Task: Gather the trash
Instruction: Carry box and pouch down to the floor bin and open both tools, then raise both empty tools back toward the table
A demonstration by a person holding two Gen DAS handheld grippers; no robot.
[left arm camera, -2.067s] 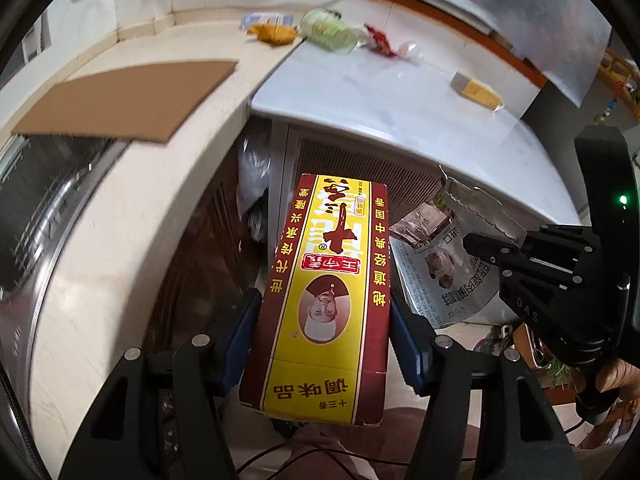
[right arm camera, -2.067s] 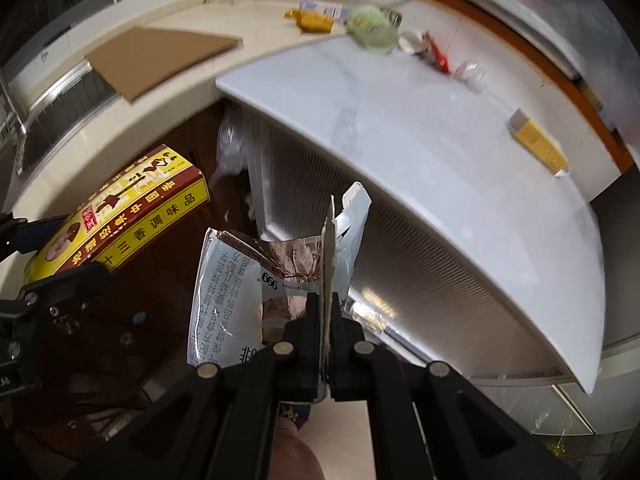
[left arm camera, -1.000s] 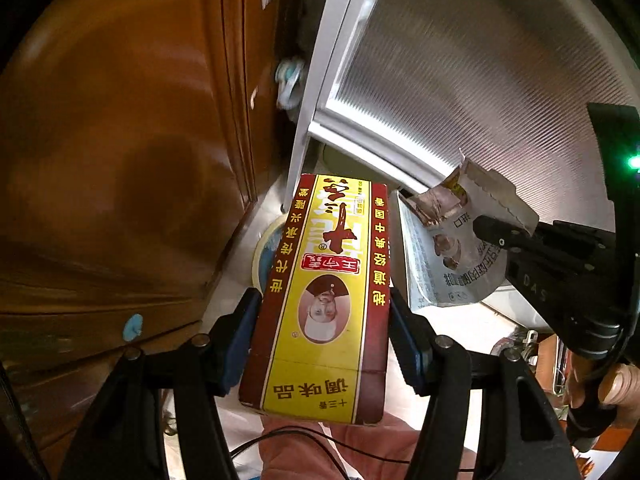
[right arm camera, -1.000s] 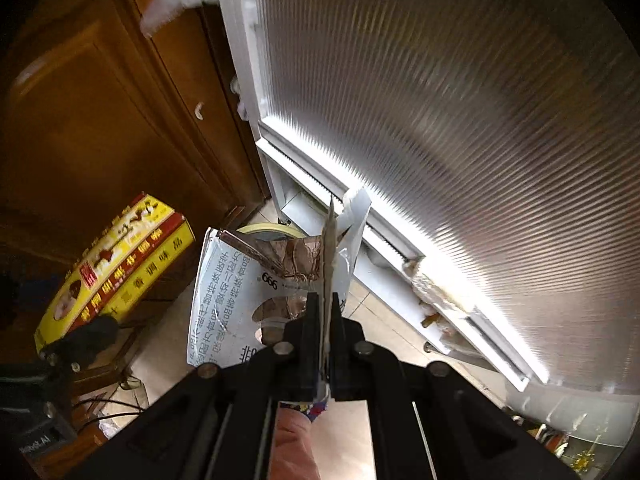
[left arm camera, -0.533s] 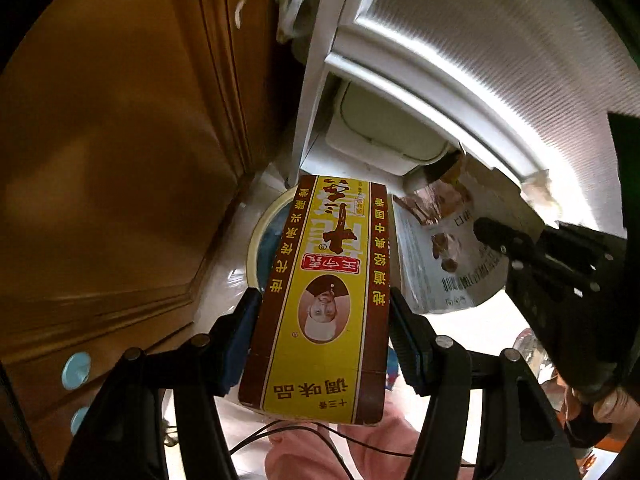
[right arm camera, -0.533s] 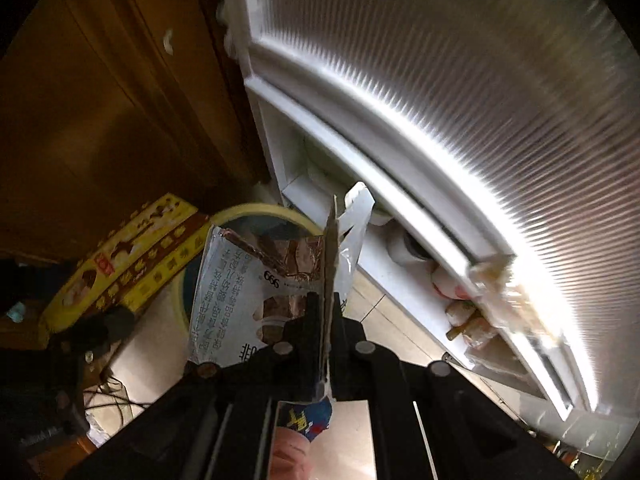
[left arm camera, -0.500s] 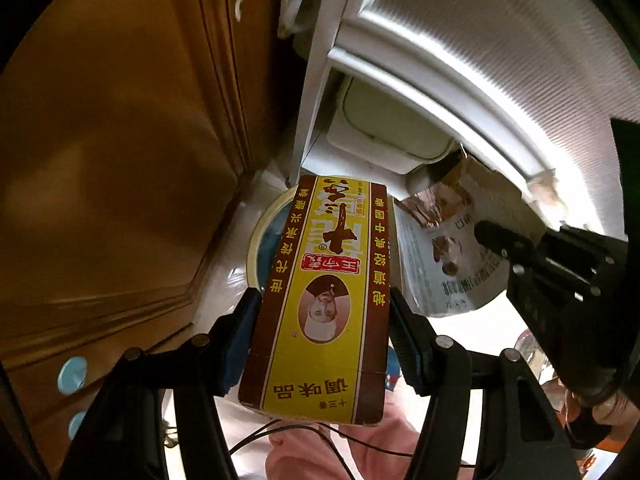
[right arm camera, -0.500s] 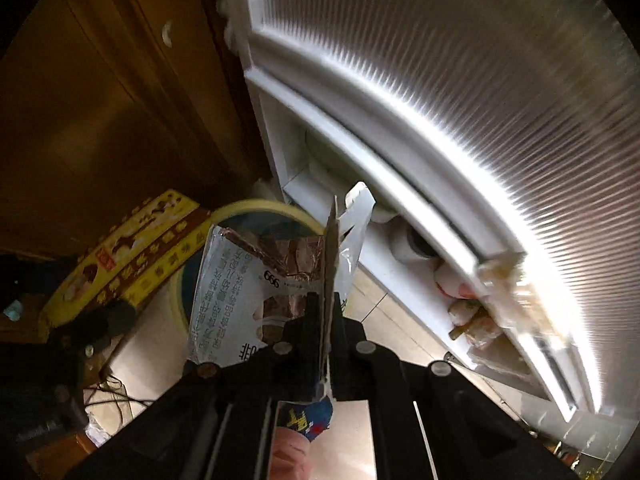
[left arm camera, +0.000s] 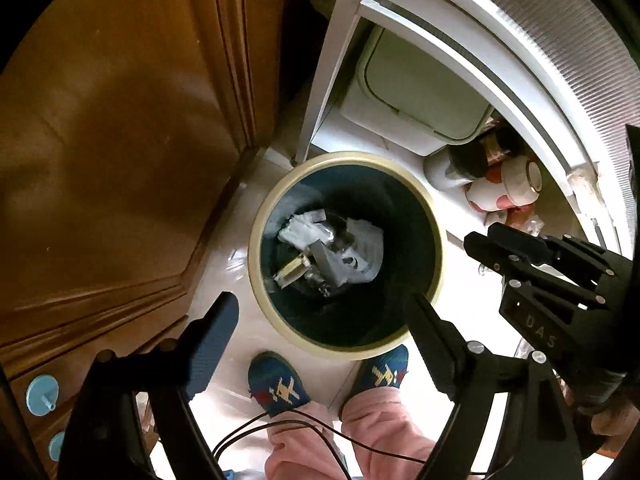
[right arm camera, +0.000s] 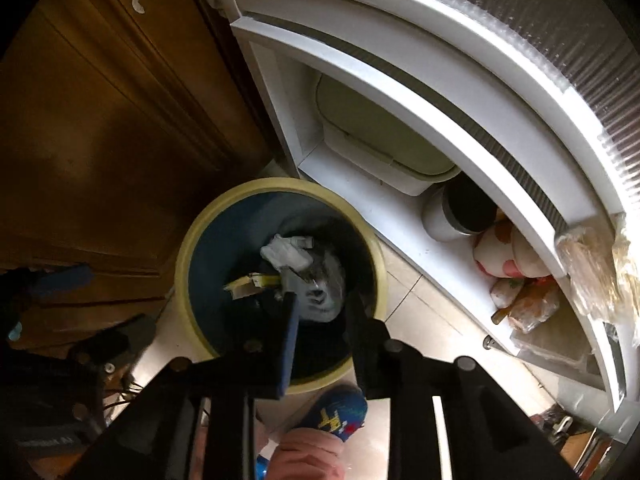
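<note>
Both pieces of trash have been let go since the earlier frames: the yellow box [left arm camera: 291, 271] and the silver packet [left arm camera: 352, 256] are now seen in the bin [left arm camera: 434, 216], ahead of the fingertips. Left gripper [left arm camera: 320, 312] fingers are spread wide and opening, nothing between them. Right gripper [right arm camera: 320, 312] fingers are parted, opening, likewise empty, above the bin's near rim.
</note>
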